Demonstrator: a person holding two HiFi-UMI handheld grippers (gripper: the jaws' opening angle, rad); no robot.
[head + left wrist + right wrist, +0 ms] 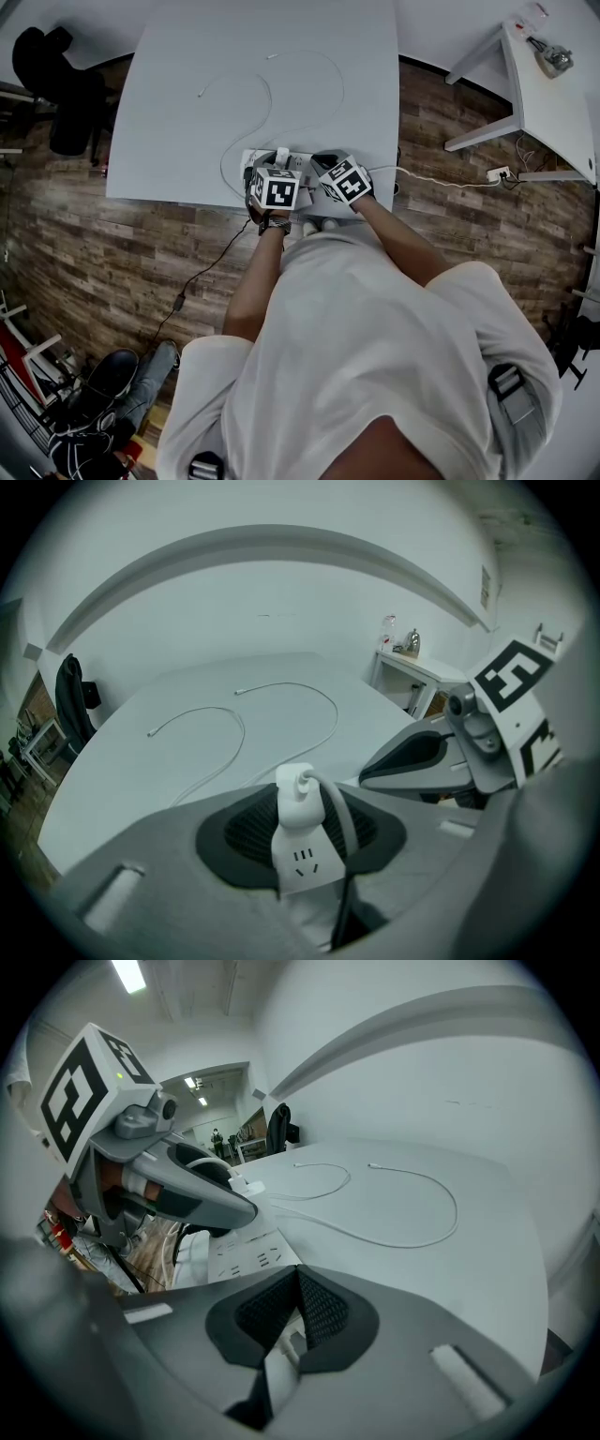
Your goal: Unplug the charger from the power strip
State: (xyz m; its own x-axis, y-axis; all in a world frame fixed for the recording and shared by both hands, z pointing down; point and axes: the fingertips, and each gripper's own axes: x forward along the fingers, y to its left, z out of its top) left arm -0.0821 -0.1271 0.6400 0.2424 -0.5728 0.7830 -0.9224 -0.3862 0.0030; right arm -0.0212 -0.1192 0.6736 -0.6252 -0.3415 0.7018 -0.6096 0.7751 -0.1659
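Peeking down from the head view, most of the power strip [248, 1255] at the table's [187, 112] near edge is covered by both grippers. The charger [298, 799], plugged in upright, is pinched between the left gripper's [300, 822] jaws. The right gripper's [298, 1279] jaws are closed together over the strip's right end. Both are tilted down-forward. Farther out, a white cable [286, 684] is looped mid-table.

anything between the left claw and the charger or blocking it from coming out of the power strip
Nothing visible. The left claw is already closed on the charger, which is plugged into the power strip, and the space above it is open.
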